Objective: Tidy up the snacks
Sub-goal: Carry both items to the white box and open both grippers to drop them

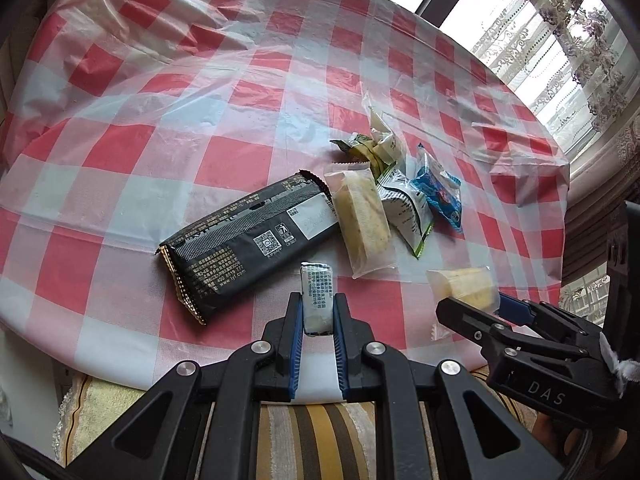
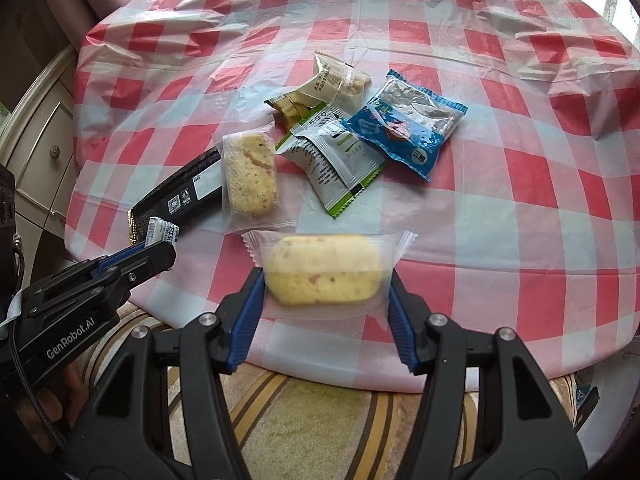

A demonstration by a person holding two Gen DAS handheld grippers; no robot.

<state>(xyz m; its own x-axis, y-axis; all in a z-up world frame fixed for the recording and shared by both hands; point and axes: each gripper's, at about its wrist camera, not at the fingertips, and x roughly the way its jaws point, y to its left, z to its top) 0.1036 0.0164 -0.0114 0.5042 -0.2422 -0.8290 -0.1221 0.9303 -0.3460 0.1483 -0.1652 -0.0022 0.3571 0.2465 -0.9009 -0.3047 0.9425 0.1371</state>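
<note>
Both claws loaded, near desk's front edge.
Left claw (image 1: 318, 312) pinches small stiff packet (image 1: 316, 292); right claw (image 2: 326, 280) pinches soft, crushable cake (image 2: 324, 270) by wrapper ends.

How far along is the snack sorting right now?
Done: five packets cluster mid-table beside the long black wrapper. In hand: left hand-held gripper grips a small white printed packet; right hand-held gripper grips a clear-wrapped yellow cake. Left: placing both.
</note>
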